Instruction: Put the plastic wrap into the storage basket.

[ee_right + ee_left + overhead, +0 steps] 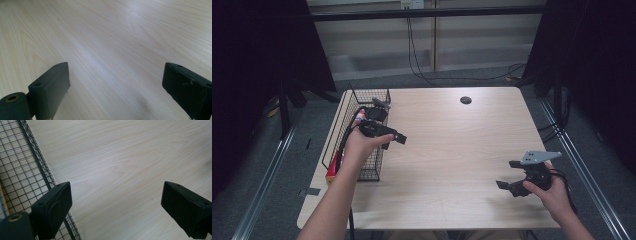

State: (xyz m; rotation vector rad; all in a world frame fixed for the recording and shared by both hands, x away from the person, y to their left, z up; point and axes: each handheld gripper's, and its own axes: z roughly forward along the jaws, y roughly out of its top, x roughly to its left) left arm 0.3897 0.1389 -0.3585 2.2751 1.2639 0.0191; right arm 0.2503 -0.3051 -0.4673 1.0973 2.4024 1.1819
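Left gripper (398,138), jaws wide and empty, just beside wire basket (373,95) at table's left edge; right gripper (508,174), likewise wide, well apart.

The table (452,150) is pale wood with fine wavy grain; the wire basket (377,97) is black, a square mesh; inside it something red and yellow (333,170) shows; the left gripper (396,137) and right gripper (507,184) are black; the right's top plate (537,157) is grey.
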